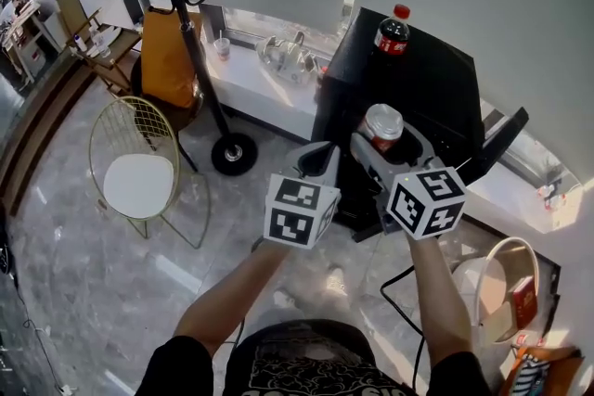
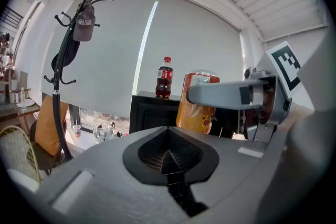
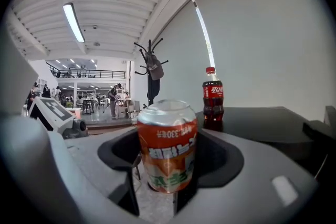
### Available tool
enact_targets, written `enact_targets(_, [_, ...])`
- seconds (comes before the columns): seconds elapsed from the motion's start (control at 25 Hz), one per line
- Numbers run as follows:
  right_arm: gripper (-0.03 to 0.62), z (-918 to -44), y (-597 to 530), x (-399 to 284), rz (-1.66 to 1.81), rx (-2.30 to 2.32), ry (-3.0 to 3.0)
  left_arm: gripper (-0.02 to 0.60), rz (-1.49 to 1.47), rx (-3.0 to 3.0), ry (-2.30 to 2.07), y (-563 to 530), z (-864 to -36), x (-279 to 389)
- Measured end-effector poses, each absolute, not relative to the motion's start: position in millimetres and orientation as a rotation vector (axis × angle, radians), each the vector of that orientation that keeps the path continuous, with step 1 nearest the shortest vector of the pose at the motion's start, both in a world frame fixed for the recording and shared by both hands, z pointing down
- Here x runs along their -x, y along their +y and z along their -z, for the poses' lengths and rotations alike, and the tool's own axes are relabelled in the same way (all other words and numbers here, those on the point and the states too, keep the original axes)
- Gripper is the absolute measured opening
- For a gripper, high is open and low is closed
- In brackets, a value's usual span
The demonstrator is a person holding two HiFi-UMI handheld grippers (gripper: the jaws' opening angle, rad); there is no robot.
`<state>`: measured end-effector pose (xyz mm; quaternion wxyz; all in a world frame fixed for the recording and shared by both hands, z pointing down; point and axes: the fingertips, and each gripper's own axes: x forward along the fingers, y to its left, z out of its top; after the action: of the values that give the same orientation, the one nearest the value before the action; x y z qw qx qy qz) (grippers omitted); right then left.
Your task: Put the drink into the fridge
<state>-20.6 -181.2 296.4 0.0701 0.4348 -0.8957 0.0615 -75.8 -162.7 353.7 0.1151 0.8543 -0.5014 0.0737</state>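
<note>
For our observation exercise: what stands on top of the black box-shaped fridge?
One red-capped dark cola bottle stands upright there. From the head view, the orange metal drink can covers part of the black fridge's top.

1. the head camera is looking steeply down over the person's arms, taking in the left gripper (image 1: 320, 160), the right gripper (image 1: 383, 136), the floor and the black cabinet (image 1: 436, 83).
2. the left gripper view is riding just behind its own closed jaws, facing level toward the cabinet.
3. the right gripper view is sitting very near the can (image 3: 167, 145) its jaws are clamping, facing along the cabinet top.
4. all three are sharing the cola bottle (image 1: 392, 31) (image 2: 165, 77) (image 3: 212, 94) and the coat stand (image 1: 200, 60) (image 2: 65, 76) (image 3: 152, 73).
</note>
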Motion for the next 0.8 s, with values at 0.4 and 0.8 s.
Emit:
enact_targets(0.4, [0.327, -368.1, -181.3, 26.7, -0.227, -1.331, -2.641, 0.005, -0.197, -2.446, -1.459, -160.1, -403.2, 83.2])
enact_targets(0.8, [0.327, -442.0, -224.6, 16.0, -0.286, -1.355, -2.625, 0.005, -0.186, -2.359, -1.488, -192.1, -466.4, 83.2])
